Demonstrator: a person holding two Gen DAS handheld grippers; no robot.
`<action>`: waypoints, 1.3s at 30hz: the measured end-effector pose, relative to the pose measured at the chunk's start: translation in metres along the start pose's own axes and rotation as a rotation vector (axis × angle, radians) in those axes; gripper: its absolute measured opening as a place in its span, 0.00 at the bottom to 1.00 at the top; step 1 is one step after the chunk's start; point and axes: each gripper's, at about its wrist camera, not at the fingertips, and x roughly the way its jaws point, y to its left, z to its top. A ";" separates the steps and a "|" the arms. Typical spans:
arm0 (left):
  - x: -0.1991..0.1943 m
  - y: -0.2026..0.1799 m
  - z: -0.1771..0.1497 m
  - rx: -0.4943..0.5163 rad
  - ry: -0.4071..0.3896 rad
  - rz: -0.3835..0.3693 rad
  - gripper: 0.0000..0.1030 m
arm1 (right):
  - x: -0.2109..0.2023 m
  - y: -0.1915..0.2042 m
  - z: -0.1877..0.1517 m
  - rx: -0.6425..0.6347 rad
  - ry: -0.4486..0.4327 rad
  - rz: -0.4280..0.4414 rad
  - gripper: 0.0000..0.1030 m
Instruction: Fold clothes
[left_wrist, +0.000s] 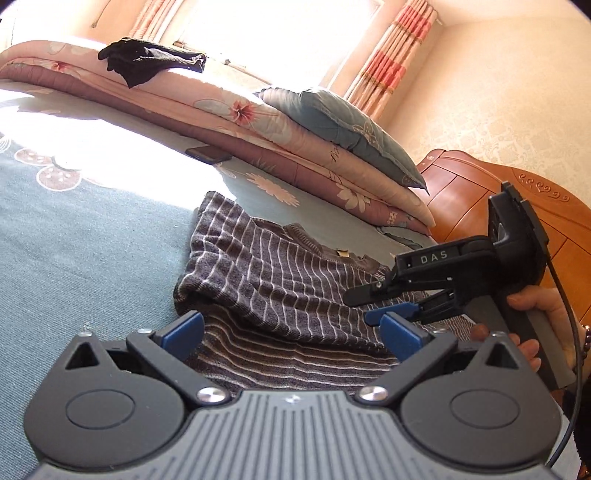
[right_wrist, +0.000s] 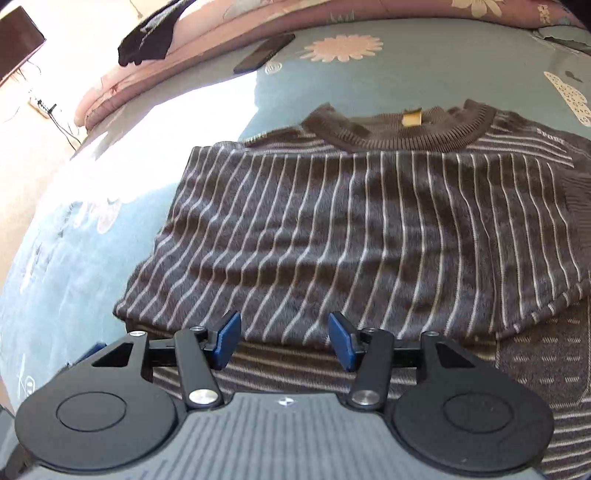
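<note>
A sunlit bedroom: a blue flowered bed (right_wrist: 207, 122) carries a striped sweater (right_wrist: 369, 229), partly folded, a panel laid across its middle, collar at the far end. The left gripper (left_wrist: 291, 328) and right gripper (right_wrist: 284, 341) hang over its near edge, jaws apart and empty. The loose fold could slide or bunch if a pad snags the knit. Sun glare washes out the bed's left side, and the sweater's right sleeve runs out of frame.
</note>
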 end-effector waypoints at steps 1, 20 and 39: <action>0.000 0.002 0.000 -0.012 -0.001 0.005 0.98 | 0.005 0.001 0.006 0.016 -0.021 0.016 0.57; -0.019 0.039 0.019 -0.154 -0.084 0.094 0.98 | 0.024 0.025 0.009 0.033 -0.036 0.062 0.61; -0.053 0.089 0.037 -0.306 -0.144 0.272 0.98 | 0.093 0.143 -0.015 -0.262 -0.016 0.114 0.22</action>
